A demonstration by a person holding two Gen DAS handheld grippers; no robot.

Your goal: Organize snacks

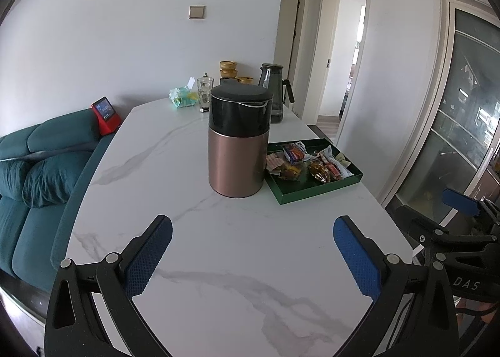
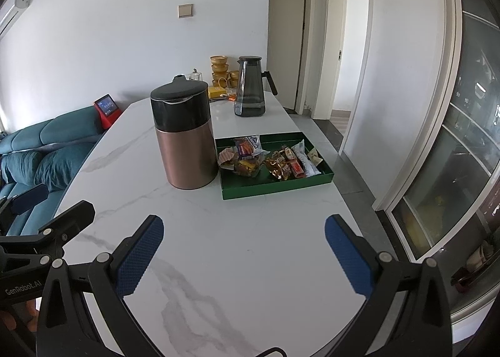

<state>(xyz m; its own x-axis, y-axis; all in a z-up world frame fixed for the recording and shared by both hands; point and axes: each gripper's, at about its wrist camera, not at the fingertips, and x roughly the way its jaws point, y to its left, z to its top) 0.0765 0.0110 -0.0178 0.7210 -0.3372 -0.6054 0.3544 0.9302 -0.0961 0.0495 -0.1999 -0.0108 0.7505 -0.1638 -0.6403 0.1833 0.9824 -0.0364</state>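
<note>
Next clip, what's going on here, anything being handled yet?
Nothing is held yet. The left hand-held gripper and the right hand-held gripper both hover open above the white marble table, short of the goods. Ahead, wrapped snacks lie loose in a green tray, with a copper-and-black canister standing close beside its left edge, lid on. A grey glass pitcher stands farther back.
</note>
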